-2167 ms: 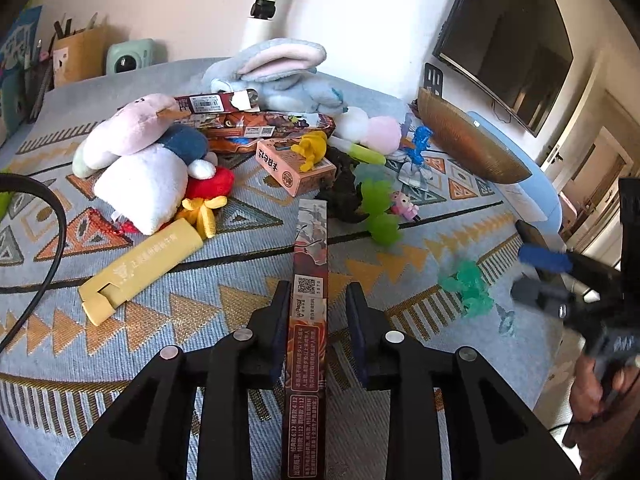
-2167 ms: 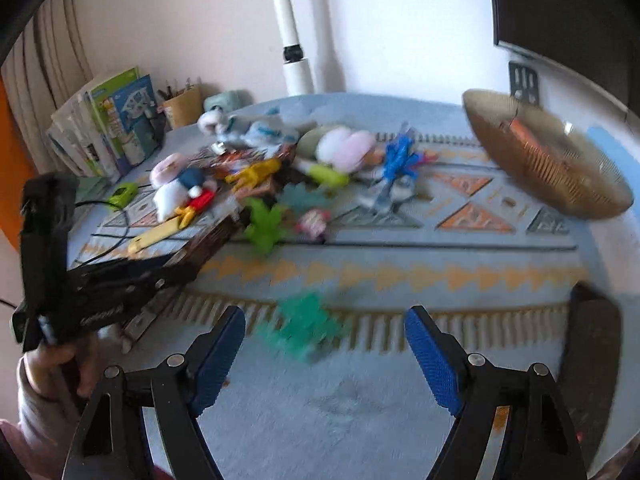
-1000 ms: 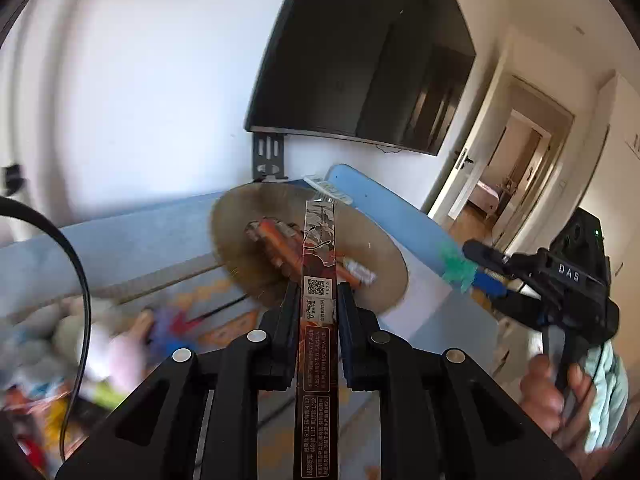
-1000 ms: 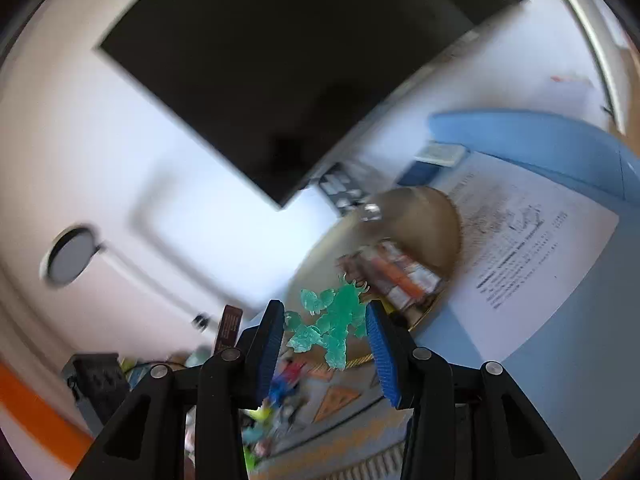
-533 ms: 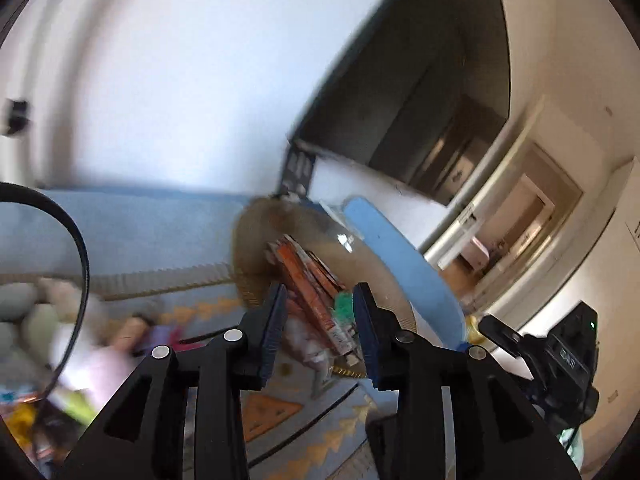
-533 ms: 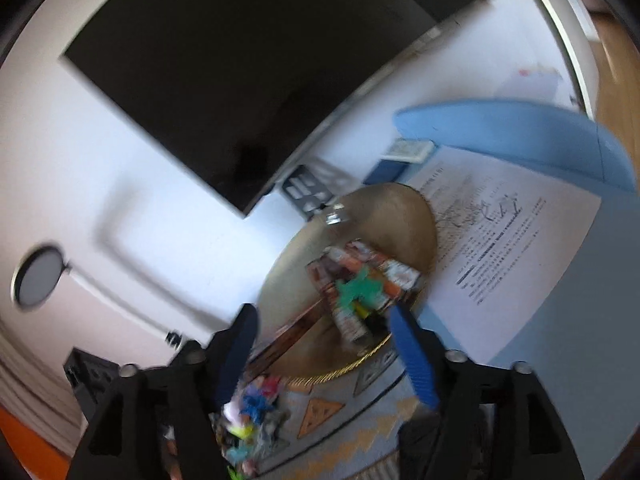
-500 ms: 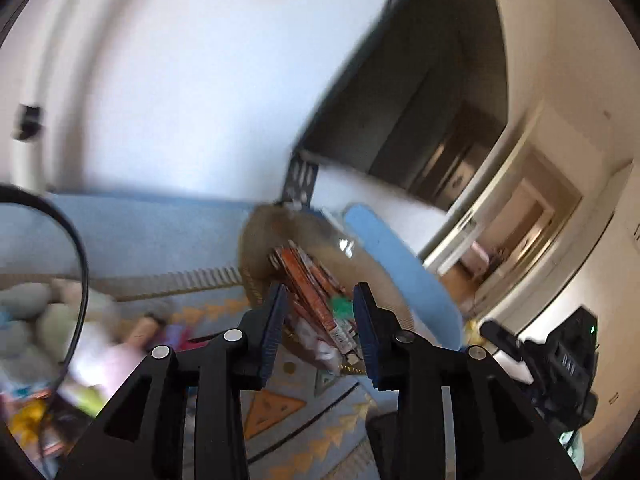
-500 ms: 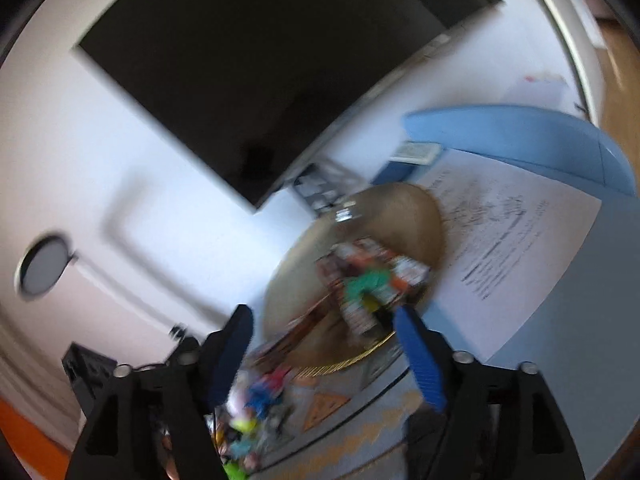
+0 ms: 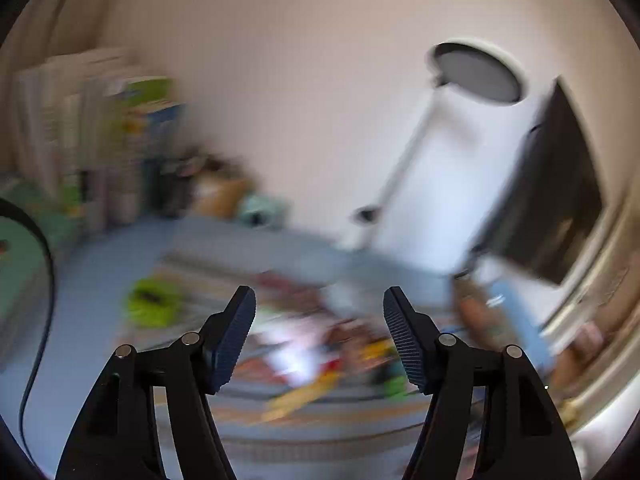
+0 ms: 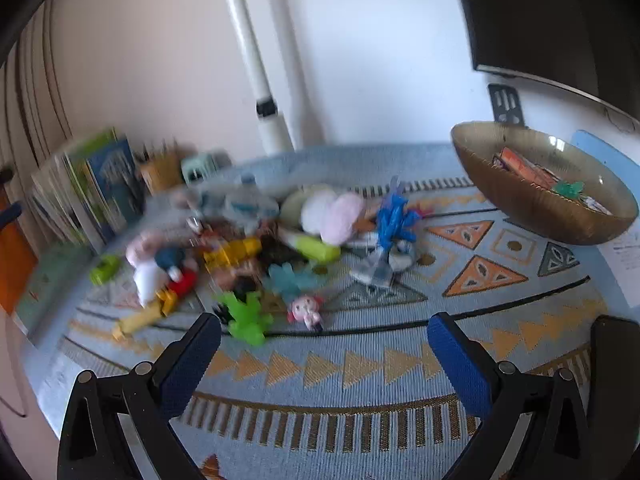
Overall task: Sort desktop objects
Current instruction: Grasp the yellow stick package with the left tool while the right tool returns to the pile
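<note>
The left wrist view is badly blurred. My left gripper [image 9: 319, 300] has its jaws opening, with nothing between them, over a smeared heap of toys [image 9: 320, 352]. In the right wrist view my right gripper [image 10: 323, 322] is empty too, jaws opening wide above the patterned mat [image 10: 360, 364]. Just beyond it lie a green figure [image 10: 246, 318] and a small pink doll [image 10: 306, 310]. Further back are a blue figure [image 10: 394, 216], a pink-white plush [image 10: 332, 214] and a yellow box [image 10: 138, 322]. The brown bowl [image 10: 520, 204] at right holds snack boxes and a teal toy [image 10: 568, 188].
Books [image 10: 92, 188] and a pen holder [image 10: 160, 172] stand at the back left. A white lamp pole [image 10: 260, 80] rises behind the toys. A dark screen [image 10: 560, 20] hangs at the upper right, and a printed sheet [image 10: 624, 256] lies beside the bowl.
Both grippers let go over the bowl, leaving the long red box and the teal toy in it. Both then swung left to face the toy pile with their jaws wider.
</note>
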{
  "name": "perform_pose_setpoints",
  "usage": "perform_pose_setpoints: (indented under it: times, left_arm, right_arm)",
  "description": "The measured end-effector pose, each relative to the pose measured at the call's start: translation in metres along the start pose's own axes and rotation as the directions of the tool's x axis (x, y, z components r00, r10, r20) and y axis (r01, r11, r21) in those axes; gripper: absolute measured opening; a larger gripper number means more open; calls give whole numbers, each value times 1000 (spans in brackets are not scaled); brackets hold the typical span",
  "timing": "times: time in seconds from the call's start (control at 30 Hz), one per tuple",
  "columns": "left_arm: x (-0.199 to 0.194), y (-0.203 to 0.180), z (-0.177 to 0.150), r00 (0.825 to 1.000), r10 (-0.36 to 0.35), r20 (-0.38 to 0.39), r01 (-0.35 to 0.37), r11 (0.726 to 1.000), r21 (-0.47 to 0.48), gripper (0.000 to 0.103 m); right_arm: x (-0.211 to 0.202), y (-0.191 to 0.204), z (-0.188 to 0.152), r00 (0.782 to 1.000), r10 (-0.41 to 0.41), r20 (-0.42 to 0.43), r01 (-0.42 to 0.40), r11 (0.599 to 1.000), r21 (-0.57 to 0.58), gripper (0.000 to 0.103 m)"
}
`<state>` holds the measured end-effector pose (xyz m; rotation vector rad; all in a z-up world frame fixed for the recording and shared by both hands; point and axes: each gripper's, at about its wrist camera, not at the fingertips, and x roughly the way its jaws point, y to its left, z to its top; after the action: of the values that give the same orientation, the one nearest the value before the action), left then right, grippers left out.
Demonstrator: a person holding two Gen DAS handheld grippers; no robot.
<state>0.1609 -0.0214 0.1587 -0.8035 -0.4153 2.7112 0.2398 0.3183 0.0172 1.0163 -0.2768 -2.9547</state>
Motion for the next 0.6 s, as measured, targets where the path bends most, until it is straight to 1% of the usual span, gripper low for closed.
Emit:
perform_pose_setpoints:
  times: [0.03, 0.07, 0.1, 0.13, 0.17, 0.2, 0.23, 0.27, 0.3, 0.33, 0.37, 0.4, 0.43, 0.47, 0.5, 0.53, 0.57, 0.6]
  left_arm:
    - [6, 12, -11, 999, 28, -37, -28, 1000, 5, 65]
    - [21, 21, -26, 994, 28, -106, -27, 1000, 12, 65]
    - [35, 23, -35, 986, 10, -165, -6, 1000, 20, 65]
    - [53, 22, -50, 971, -21, -236, 32, 999, 39, 65]
    - [72, 17, -65, 956, -40, -291, 65, 995, 76, 65]
    - [90, 9, -79, 945, -25, -326, 72, 989, 133, 65]
    - [100, 1, -87, 942, 8, -336, 59, 980, 188, 65]
    - [113, -9, -94, 941, 50, -335, 42, 964, 263, 65]
    - [122, -19, -98, 941, 76, -329, 37, 946, 323, 65]
    - [131, -28, -101, 943, 97, -318, 36, 922, 386, 65]
    - [134, -26, -102, 944, 107, -311, 32, 911, 411, 65]
    - [140, -31, -105, 942, 116, -316, 37, 898, 439, 65]
    - [142, -31, -106, 935, 112, -337, 56, 890, 453, 65]
    - [142, -30, -109, 922, 110, -370, 80, 883, 462, 66]
    - [142, -30, -110, 923, 105, -369, 84, 884, 460, 65]
    - [138, -28, -107, 921, 87, -380, 98, 891, 443, 64]
    - [137, -26, -107, 920, 89, -382, 92, 898, 430, 58]
    - [135, -25, -107, 924, 104, -368, 66, 905, 421, 55]
  right_arm:
    - [0, 1, -2, 1000, 7, 7, -7, 1000, -1, 103]
    - [-2, -2, -2, 1000, 18, 11, -19, 1000, 11, 103]
    - [0, -7, -3, 999, 32, 5, -32, 999, 31, 103]
    - [0, -8, -3, 999, 42, -3, -42, 998, 51, 103]
    - [7, -13, -3, 999, 52, -11, -51, 996, 76, 103]
    - [8, -21, -3, 998, 62, -16, -60, 992, 114, 103]
    - [9, -22, -2, 998, 62, -18, -59, 989, 135, 103]
    - [10, -28, -2, 998, 65, -23, -60, 984, 165, 103]
    - [10, -31, -1, 997, 75, -28, -69, 980, 186, 103]
    - [11, -33, -1, 996, 85, -32, -77, 977, 198, 103]
    - [12, -37, -1, 995, 92, -37, -81, 972, 221, 103]
    - [13, -40, -1, 995, 95, -41, -83, 968, 235, 103]
    - [15, -43, -1, 994, 102, -43, -88, 964, 251, 103]
    - [16, -45, -1, 992, 113, -46, -97, 959, 267, 103]
    - [18, -49, -1, 991, 125, -50, -106, 953, 284, 103]
    - [20, -52, -2, 990, 132, -57, -109, 947, 303, 103]
    - [21, -54, -2, 989, 137, -61, -111, 943, 314, 103]
    - [23, -57, -3, 987, 143, -68, -113, 937, 331, 103]
